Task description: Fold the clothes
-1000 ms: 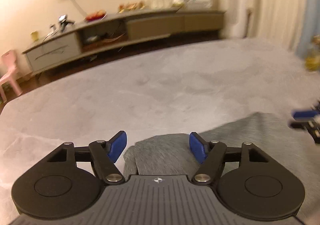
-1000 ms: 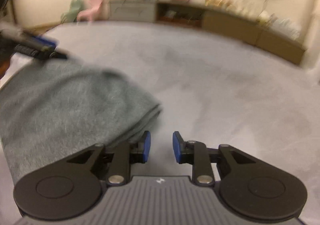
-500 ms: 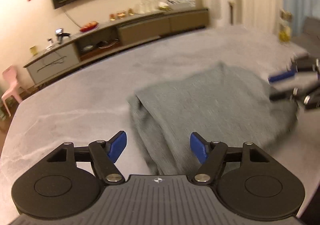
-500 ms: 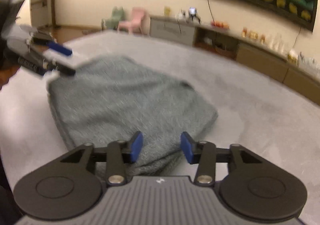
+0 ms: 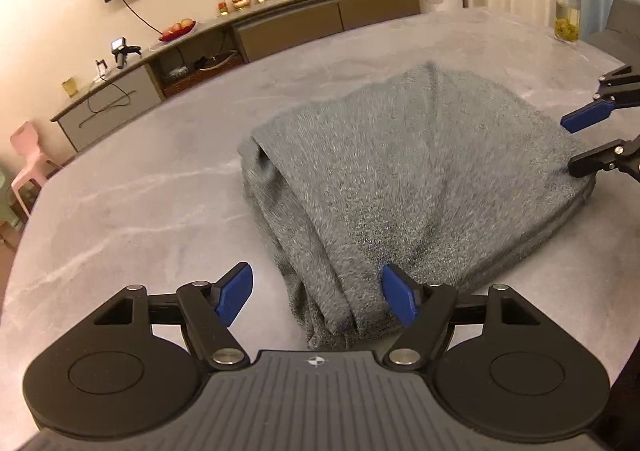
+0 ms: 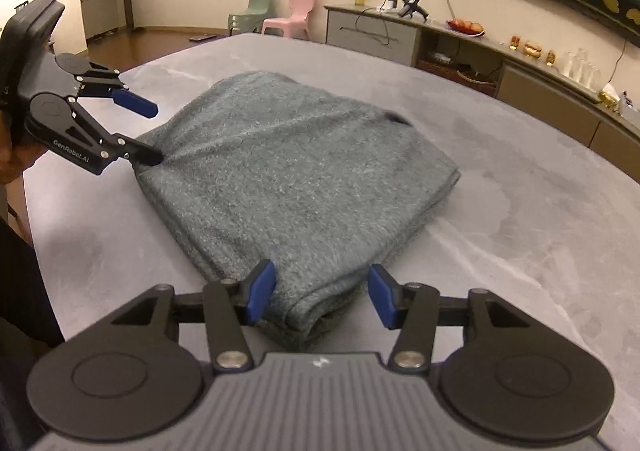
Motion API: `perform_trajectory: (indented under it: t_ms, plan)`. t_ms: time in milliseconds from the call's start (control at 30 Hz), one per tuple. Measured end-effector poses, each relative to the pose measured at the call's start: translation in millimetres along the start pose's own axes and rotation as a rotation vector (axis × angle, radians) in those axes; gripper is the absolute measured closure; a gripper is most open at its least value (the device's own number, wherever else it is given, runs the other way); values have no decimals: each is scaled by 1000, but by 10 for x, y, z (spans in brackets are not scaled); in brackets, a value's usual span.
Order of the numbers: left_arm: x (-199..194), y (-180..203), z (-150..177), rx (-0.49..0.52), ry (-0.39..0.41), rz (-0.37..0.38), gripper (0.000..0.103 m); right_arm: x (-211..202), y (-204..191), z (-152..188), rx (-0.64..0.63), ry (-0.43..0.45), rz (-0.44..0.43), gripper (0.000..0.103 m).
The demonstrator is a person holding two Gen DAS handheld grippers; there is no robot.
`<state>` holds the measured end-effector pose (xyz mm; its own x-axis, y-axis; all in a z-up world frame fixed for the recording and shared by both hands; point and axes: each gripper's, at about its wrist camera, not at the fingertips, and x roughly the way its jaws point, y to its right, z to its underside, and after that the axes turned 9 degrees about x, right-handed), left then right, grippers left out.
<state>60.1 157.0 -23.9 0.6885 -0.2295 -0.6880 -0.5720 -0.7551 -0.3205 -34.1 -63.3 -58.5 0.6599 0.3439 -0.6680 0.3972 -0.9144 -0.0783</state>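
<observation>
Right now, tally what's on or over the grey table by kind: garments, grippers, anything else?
Garments: 1, folded grey knit garment lying on the table.
Grippers: 2, left gripper and right gripper, each with jaws open around a corner of the garment.
Jars: 1, glass jar at the table's far edge.
Total: 4.

A heathered grey knit sweater (image 6: 296, 179) lies on the pale grey, white-veined marble table (image 6: 520, 211); both grippers are black with blue pads (image 5: 234, 293), and a pink chair (image 6: 294, 15) stands beyond
</observation>
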Motion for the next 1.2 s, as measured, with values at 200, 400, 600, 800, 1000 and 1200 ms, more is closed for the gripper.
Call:
perform_trajectory:
  t_ms: [200, 400, 600, 800, 1000, 1200]
  plan:
    - [-39, -204, -448, -74, 132, -63, 28, 19, -19, -241, 8, 174, 52, 57]
    - [742, -241, -960, -84, 70, -104, 28, 661, 352, -804, 164, 176, 96, 60]
    - [1099, -326, -892, -183, -15, -77, 23, 1080, 761, -662, 248, 49, 93, 67]
    - [964, -361, -841, -231, -22, -101, 23, 1007, 884, -624, 275, 3, 104, 67]
    - [240, 55, -579, -82, 51, -8, 25, 406, 565, -532, 188, 137, 94, 69]
    - [196, 149, -161, -65, -32, -41, 24, 492, 1, -116, -16, 3, 8, 70]
